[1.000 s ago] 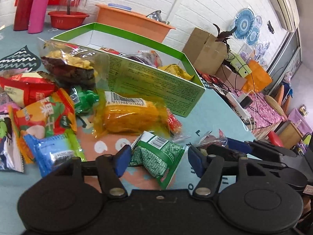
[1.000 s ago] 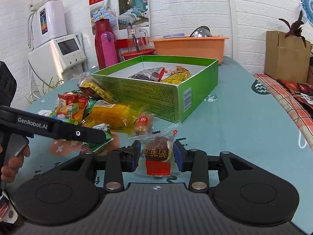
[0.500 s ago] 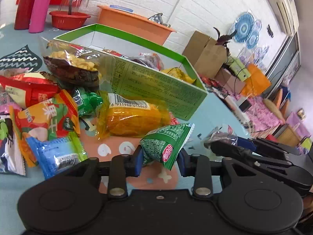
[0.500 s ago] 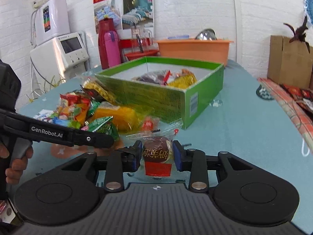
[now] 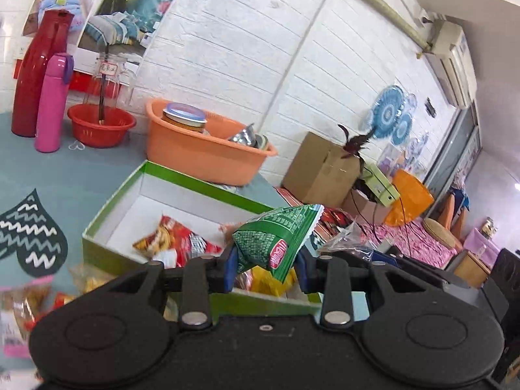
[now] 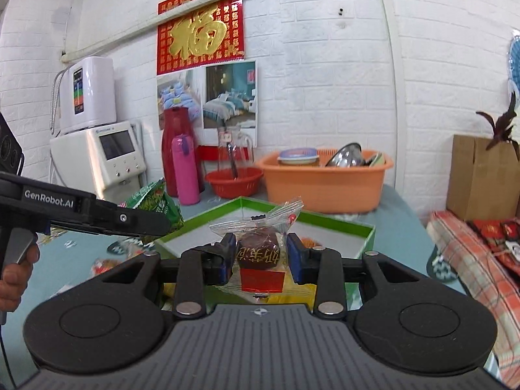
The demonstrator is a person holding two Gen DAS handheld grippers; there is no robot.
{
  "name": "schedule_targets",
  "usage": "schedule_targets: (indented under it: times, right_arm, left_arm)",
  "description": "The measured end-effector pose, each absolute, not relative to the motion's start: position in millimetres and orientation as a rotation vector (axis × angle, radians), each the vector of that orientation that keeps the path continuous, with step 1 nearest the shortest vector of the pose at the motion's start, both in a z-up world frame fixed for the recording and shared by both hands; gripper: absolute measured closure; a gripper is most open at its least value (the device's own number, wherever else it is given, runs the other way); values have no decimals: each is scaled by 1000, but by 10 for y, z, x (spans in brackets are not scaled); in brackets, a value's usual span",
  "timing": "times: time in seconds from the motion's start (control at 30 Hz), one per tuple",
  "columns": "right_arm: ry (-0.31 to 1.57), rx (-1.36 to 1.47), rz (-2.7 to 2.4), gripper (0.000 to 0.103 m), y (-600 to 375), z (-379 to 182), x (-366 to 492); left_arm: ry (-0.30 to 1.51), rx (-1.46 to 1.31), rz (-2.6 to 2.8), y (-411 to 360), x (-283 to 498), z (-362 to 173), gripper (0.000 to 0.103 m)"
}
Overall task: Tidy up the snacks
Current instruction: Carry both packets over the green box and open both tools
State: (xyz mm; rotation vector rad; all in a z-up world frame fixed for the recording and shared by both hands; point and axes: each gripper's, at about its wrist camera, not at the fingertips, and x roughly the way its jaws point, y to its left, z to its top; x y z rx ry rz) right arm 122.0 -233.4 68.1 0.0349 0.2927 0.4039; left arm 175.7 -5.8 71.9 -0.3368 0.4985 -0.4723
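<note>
**Two snacks lifted, box still to fill**

So, I have both claws loaded. My left gripper (image 5: 266,268) is clenched on the green packet (image 5: 276,239), and my right gripper (image 6: 261,257) grips the clear-wrapped brown snack (image 6: 259,253); both hang over the near edge of the green box (image 5: 113,208). A few packets already lie inside it (a red one (image 5: 177,243) among them), while loose snacks (image 5: 22,299) remain on the table at lower left, so most sorting is left. A second ago both snacks lay on the table between wider jaws; since then the jaws have closed and both hands have risen toward the box.
</note>
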Motion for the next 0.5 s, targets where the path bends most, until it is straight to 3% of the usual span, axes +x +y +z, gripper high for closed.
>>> schedule_targets:
  times: [0.33, 0.4, 0.43, 0.47, 0.5]
  right_arm:
    - [335, 86, 347, 43, -2260, 405, 1977]
    - [348, 85, 338, 33, -2242, 284, 2070]
    - [361, 76, 336, 25, -2227, 220, 2113]
    - [376, 64, 331, 0, -2214, 159, 2142]
    - [385, 53, 317, 0, -2214, 99, 2144]
  left_arm:
    - [576, -369, -408, 31, 2456, 449, 18]
    - [606, -362, -407, 25, 2558, 347, 0]
    - [617, -363, -402, 28, 2595, 299, 0]
    - [619, -368, -389, 35, 2598, 268, 0]
    - [613, -374, -378, 50, 2578, 249, 0]
